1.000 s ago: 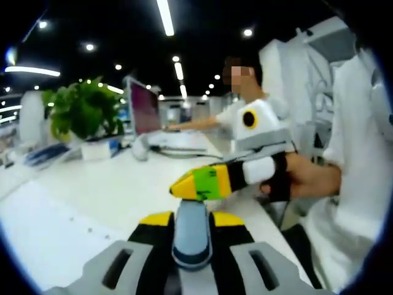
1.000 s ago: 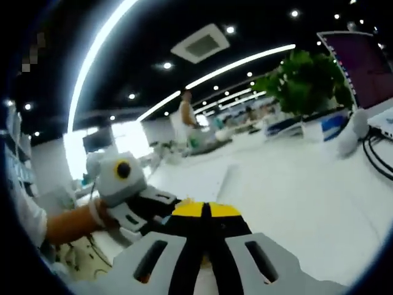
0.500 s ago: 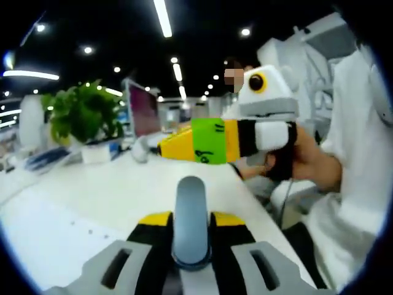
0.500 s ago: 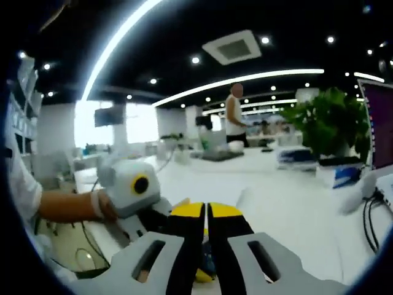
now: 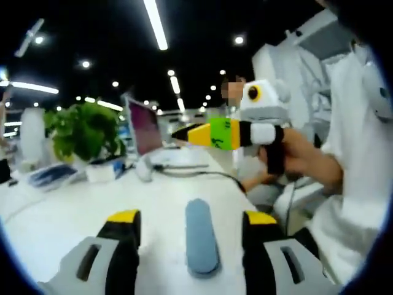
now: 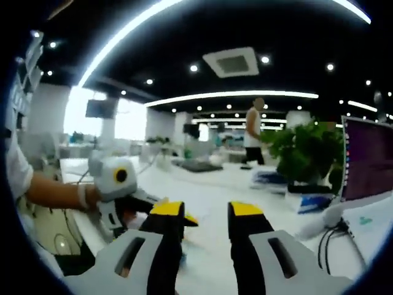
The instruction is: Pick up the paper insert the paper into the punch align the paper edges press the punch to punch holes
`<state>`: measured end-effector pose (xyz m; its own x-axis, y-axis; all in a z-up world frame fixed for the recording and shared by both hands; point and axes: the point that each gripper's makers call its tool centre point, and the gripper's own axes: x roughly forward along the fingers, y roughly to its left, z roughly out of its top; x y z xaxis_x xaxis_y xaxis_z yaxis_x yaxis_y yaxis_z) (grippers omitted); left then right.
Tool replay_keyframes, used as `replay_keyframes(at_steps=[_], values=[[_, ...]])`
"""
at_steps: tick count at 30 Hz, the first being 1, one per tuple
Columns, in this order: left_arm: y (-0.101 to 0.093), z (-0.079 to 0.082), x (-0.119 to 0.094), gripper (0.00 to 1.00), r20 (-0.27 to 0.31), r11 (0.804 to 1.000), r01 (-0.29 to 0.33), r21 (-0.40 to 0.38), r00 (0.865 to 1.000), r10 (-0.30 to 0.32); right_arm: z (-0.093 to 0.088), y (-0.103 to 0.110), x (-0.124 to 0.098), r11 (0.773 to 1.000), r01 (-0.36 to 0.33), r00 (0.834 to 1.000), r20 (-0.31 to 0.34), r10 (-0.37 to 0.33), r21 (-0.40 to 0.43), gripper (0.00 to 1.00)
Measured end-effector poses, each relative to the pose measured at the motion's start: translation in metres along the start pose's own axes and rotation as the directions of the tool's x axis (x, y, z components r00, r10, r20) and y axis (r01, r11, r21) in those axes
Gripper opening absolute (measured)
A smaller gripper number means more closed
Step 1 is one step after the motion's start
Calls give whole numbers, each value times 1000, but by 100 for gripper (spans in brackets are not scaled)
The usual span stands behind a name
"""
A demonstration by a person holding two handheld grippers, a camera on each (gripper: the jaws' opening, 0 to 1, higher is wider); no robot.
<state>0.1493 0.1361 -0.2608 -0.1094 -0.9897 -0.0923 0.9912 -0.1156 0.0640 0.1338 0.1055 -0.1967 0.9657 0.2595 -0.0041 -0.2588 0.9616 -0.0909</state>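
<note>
- White desk [image 5: 73, 209] lying under left gripper [image 5: 191, 227], jaws apart around blue punch lever [image 5: 201, 236], untouched
- Right gripper [image 6: 206, 215] hovering at 2 o'clock, jaws apart, empty; paper unseen, so pressing now is risking a missed punch

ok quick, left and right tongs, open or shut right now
Left tongs: open, holding nothing, blue-grey handle between the tips.
Right tongs: open, holding nothing.
</note>
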Motion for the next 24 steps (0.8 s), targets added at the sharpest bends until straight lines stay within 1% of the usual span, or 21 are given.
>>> replay_keyframes(at_steps=[1,2,3,4,6,7,8,10,11,12,13,15,17,19,21,22,24], values=[[1,2,0,68,7,1000,-4,-7,1000,4,0,-1,-1,1000,2,1000,-5,-2,-3,33],[5,8,-2,69,22,1000,-15,-15,1000,16,-1,-2,-2,1000,4,1000,-10,-4,-6,34],[13,21,-9,71,38,999,-41,23,998,40,-1,-5,-6,1000,13,1000,-23,-13,-14,35],[16,28,-12,71,49,998,-53,29,997,51,-3,-6,-7,1000,17,999,-34,-18,-14,36],[25,52,-24,71,100,996,-81,31,992,77,-10,-10,-10,999,39,996,-80,-38,10,40],[30,63,-32,71,126,995,-96,31,988,92,-12,-11,-10,999,40,995,-92,-39,13,41],[33,69,-41,71,138,994,-106,31,985,101,-15,-11,-10,999,38,994,-106,-36,15,41],[42,71,-59,71,138,991,-134,28,982,129,-20,-10,-11,999,31,992,-125,-27,27,41],[47,65,-68,71,120,987,-156,28,981,151,-24,-10,-11,999,26,990,-140,-22,29,41],[54,55,-79,70,95,984,-177,24,980,173,-30,-10,-12,999,31,985,-168,-26,28,41],[57,49,-85,70,80,982,-188,17,979,186,-31,-10,-12,999,30,985,-173,-25,28,42],[64,27,-102,69,30,976,-216,-9,976,216,-35,-9,-12,999,23,983,-185,-16,32,42],[68,5,-118,68,-9,971,-232,-51,973,231,-39,-7,-12,999,10,980,-199,-3,35,42],[68,-12,-126,68,-54,970,-229,-79,973,225,-42,-7,-10,999,4,978,-207,3,36,42],[63,-26,-130,68,-104,975,-208,-72,974,200,-45,-7,-8,999,5,976,-219,2,31,42],[61,-31,-131,68,-108,978,-204,-52,974,198,-48,-7,-8,1000,5,974,-225,1,27,42],[63,-37,-132,67,-116,977,-207,-59,973,199,-50,-6,-8,999,-1,974,-225,9,35,43]])
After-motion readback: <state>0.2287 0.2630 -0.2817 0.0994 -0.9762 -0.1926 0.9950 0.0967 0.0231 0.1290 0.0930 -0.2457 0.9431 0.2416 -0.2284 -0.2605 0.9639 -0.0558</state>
